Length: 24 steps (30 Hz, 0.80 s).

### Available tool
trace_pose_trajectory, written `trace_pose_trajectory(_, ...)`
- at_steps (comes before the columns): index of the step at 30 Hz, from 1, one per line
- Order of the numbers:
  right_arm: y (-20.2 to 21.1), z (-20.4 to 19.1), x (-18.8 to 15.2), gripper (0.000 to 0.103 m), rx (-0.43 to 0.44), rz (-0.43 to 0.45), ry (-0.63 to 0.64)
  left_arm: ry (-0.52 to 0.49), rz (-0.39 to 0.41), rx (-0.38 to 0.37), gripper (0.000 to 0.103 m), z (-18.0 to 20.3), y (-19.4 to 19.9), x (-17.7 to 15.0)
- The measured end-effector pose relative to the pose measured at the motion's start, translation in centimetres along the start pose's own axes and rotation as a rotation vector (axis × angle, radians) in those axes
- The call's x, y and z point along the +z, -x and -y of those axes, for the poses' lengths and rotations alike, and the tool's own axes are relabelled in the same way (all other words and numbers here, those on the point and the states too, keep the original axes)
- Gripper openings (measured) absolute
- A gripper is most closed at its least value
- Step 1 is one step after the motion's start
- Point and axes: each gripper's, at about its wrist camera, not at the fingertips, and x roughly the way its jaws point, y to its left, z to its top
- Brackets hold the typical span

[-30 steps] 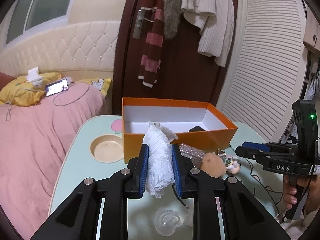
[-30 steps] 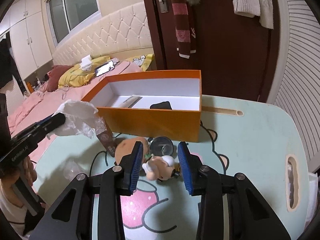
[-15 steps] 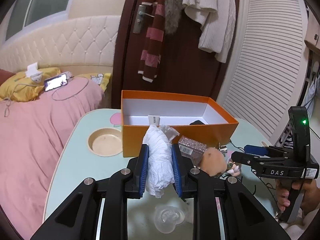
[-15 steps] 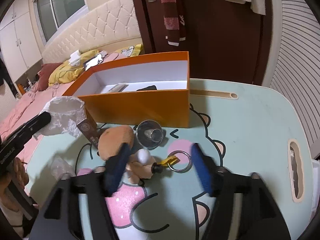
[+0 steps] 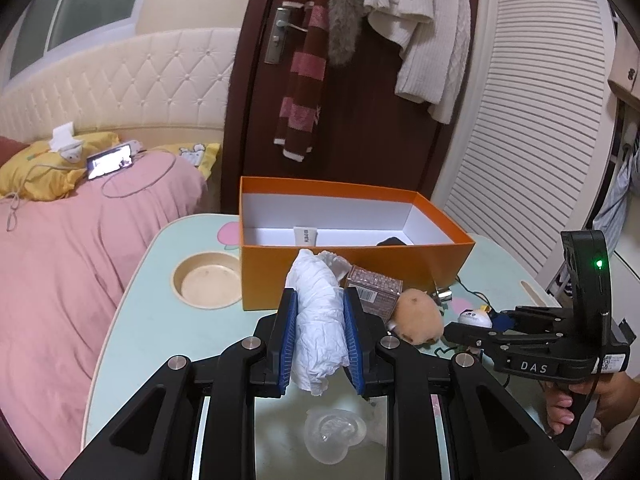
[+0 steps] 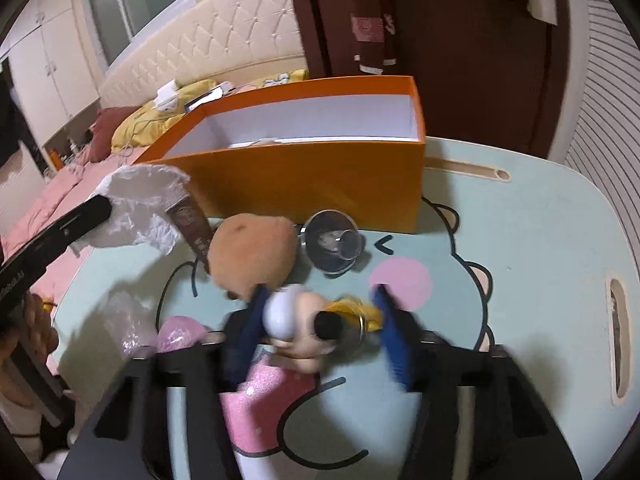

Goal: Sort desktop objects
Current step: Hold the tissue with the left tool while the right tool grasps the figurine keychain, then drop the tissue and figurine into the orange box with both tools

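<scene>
- The left tongs are clenched on a crumpled white plastic bag, their blue pads pressing its two sides above the pale green cartoon-printed surface.
- The right tongs have just been closing around a small doll-shaped keychain with a white cap and a metal ring, which lies on the surface between the blue pads. The view is blurred, so I cannot tell whether the pads press on it.
- An open orange cardboard box with a white inside stands at the far side of the surface; a white tube and a dark object lie in it.
- A round tan plush toy, a small brown carton and a clear round glass piece lie just before the box.
- A clear plastic heart-shaped shell lies near the left tongs.
- A hand holds the handle of the right tongs.
</scene>
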Motion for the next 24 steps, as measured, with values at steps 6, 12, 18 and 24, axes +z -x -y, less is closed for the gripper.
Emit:
trace_pose_trajectory(6,0.1,-0.1,-0.2,0.037,-0.004,-0.001,0.006,-0.003,0.014,0.002,0.021,0.0,0.3,0.2)
trace_pose_trajectory(12,1.0,0.0,0.1,0.037,-0.001,0.025,0.003,-0.006,0.033,0.000,0.021,0.1,0.6,0.6)
trace_pose_trajectory(18,2.1,0.1,1.2,0.037,0.009,0.058,-0.004,-0.016,0.046,-0.011,0.021,0.5,0.7,1.4)
trace_pose_trajectory(24,2.4,-0.5,3.0,0.037,0.029,0.083,0.021,-0.023,0.066,-0.024,0.021,0.7,-0.1,3.4)
